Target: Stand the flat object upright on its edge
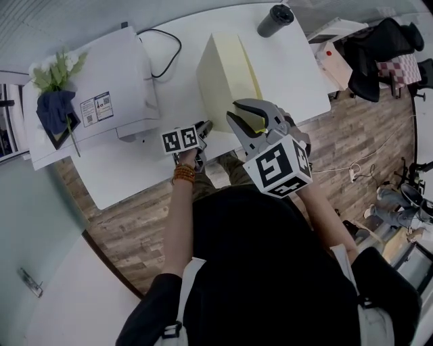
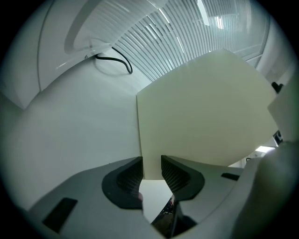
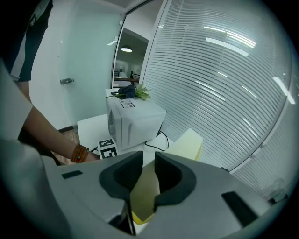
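Observation:
A pale yellow flat slab (image 1: 223,78) rises steeply off the white table (image 1: 291,74), its broad face turned left. My left gripper (image 1: 205,127) is shut on the slab's near lower corner. In the left gripper view the slab (image 2: 205,112) fills the upper right, and its edge sits between the dark ribbed pads (image 2: 126,175) of the left gripper (image 2: 152,168). My right gripper (image 1: 247,116) grips the near edge higher up. In the right gripper view the slab (image 3: 189,142) runs away from the right gripper (image 3: 148,163), seen edge-on. How the slab's far edge rests is hidden.
A white printer (image 1: 111,88) stands at the left of the table with a black cable (image 1: 166,51) behind it. A plant and blue cloth (image 1: 57,94) lie on its far left. A dark tumbler (image 1: 275,20) stands at the back. Black chairs (image 1: 379,47) stand on the wooden floor at right.

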Demonstrator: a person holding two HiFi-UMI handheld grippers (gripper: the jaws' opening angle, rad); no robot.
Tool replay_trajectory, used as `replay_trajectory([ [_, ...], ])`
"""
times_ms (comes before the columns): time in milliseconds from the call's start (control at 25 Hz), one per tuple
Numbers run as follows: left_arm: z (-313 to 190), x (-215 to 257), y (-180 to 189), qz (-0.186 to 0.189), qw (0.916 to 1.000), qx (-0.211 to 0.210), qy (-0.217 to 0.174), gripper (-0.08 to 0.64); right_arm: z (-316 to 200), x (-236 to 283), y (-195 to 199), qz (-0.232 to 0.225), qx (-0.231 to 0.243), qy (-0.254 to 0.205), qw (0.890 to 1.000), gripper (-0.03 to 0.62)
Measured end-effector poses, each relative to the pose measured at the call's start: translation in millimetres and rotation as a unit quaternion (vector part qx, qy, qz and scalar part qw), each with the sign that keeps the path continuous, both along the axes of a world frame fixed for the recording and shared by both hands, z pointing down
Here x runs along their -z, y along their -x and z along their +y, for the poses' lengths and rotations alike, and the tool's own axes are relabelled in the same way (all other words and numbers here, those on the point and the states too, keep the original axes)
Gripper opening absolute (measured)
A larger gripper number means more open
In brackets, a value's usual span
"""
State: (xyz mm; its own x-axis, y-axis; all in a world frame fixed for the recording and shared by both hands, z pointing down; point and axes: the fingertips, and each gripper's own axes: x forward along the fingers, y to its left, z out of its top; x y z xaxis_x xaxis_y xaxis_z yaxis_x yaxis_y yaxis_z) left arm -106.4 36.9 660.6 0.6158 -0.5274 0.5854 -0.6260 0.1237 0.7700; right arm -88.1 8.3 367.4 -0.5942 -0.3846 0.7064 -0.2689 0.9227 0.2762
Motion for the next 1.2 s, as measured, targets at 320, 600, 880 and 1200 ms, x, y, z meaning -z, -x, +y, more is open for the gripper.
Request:
replay_trajectory([
  [320,8,11,3,-0.007,0.9997,-0.016,-0.017,0.126,11,-2,17,0.014,0.037,-0.011,0.999,0.069],
  [600,6,70,25,-0.067,0.9880,-0.026,-0.137,0.127,7,9,17,-0.046,0.058,-0.007,0.997,0.069],
  [880,-7,145,48,-0.081,0.9711,-0.008,-0.225,0.127,-32,45,-12,-0.224,-0.035,0.080,0.971,0.074],
  [1200,-29,237,40,0.005,0.9649,0.015,-0.262,0.143,-57,12,-46,-0.295,-0.116,0.236,0.919,0.170],
])
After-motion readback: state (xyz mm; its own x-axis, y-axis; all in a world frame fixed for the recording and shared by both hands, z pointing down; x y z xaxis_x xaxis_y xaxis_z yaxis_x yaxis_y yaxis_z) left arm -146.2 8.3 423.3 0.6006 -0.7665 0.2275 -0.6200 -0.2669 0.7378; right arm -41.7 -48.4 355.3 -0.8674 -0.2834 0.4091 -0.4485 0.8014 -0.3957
